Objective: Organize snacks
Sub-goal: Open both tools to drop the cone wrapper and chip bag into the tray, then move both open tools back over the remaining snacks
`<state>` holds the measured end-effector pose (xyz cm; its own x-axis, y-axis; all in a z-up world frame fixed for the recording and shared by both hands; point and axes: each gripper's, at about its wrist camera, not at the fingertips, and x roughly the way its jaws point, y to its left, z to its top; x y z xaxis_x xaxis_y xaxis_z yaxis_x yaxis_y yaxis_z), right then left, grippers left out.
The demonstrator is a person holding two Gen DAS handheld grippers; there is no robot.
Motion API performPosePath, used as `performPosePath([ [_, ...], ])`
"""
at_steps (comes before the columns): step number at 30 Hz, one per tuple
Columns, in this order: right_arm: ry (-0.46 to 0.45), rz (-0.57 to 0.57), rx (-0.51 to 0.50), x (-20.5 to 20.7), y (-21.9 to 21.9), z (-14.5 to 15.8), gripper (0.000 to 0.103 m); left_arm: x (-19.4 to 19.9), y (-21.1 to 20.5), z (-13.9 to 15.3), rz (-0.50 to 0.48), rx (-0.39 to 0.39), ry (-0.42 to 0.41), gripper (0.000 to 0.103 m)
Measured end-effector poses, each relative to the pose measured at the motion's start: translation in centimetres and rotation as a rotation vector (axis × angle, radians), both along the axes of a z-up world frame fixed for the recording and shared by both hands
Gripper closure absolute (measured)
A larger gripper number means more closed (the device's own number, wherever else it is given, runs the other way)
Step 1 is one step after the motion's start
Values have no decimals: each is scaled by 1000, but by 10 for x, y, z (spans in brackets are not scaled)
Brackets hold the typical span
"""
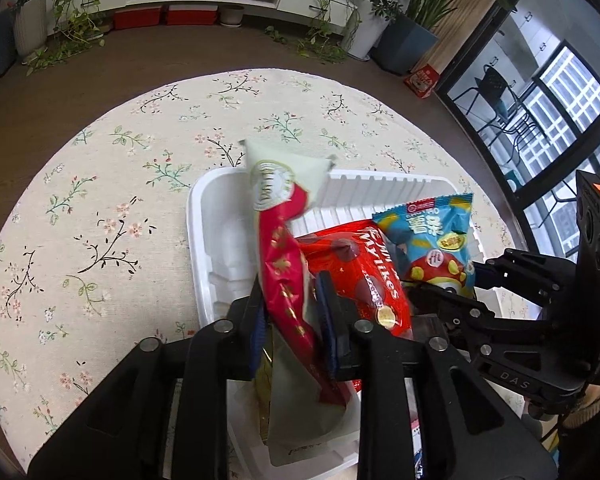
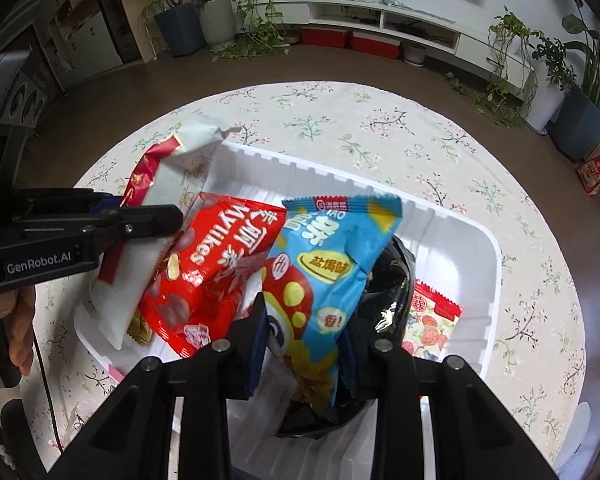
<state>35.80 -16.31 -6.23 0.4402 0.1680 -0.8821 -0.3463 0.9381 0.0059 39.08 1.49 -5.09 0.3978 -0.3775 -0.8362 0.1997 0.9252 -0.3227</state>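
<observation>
- 2 hand-held black two-finger grippers are working over a white moulded plastic tray (image 2: 452,216) sitting on a round table under a cream floral tablecloth (image 1: 112,184), sorting snack packets into it.
- The left gripper (image 1: 296,316) is pinching a long red-and-white foil packet (image 1: 278,216) between its blue pads, holding it tilted so its far end is leaning past the tray's far wall.
- The right gripper (image 2: 304,332) is pinching a blue crinkle-edged snack bag printed with a mushroom figure (image 2: 332,264), holding it raised above the tray floor, apparently to stand it beside the others.
- A red glossy Mylikes chocolate bag (image 2: 204,272) is lying in the tray between the 2 held packets, touching both.
- A black shiny packet (image 2: 388,280) is lying under the blue bag, and a small red strawberry-print sachet (image 2: 432,316) is resting flat near the tray's right wall.
- Open room is remaining along the tray's ribbed far wall and its far right corner; the near side is looking crowded.
- Outside the tray the cloth is lying bare on every side, giving both grippers free room to withdraw.
</observation>
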Motion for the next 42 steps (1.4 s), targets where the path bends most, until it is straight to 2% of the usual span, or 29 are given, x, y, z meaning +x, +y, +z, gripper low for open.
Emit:
performPosePath([
  [1, -2, 1, -3, -1, 0, 0, 68, 0, -1, 0, 0, 3, 0, 72],
  [2, -7, 2, -5, -2, 0, 1, 68, 1, -3, 1, -1, 7, 0, 60],
  [4, -9, -2, -4, -3, -1, 3, 67, 0, -5, 2, 3, 9, -4, 46],
  [9, -20, 3, -22, -8, 0, 6, 67, 1, -9, 6, -9, 18, -14, 46],
  [15, -37, -7, 7, -12, -4, 17, 52, -6, -5, 5, -4, 18, -21, 45],
  [21, -86, -17, 45, -31, -15, 39, 39, -26, 2, 18, 15, 13, -58, 22],
  [23, -100, -21, 67, -38, -19, 44, 33, -37, 4, 26, 22, 2, -80, 11],
  [25, -117, -26, 101, -49, -25, 49, 22, -47, 6, 31, 20, 5, -97, 4],
  [28, -134, -36, 137, -62, -32, 53, 16, -64, 9, 38, 23, 9, -120, 2],
  [32, -140, -70, 195, -76, -44, 53, 14, -91, 12, 44, 27, 29, -138, 1],
  [38, -173, -92, 344, -113, -66, 60, 8, -144, 16, 53, -1, 65, -247, 1],
  [42, -165, -133, 438, -143, -83, 60, 7, -175, 34, 55, 61, 1, -199, 1],
])
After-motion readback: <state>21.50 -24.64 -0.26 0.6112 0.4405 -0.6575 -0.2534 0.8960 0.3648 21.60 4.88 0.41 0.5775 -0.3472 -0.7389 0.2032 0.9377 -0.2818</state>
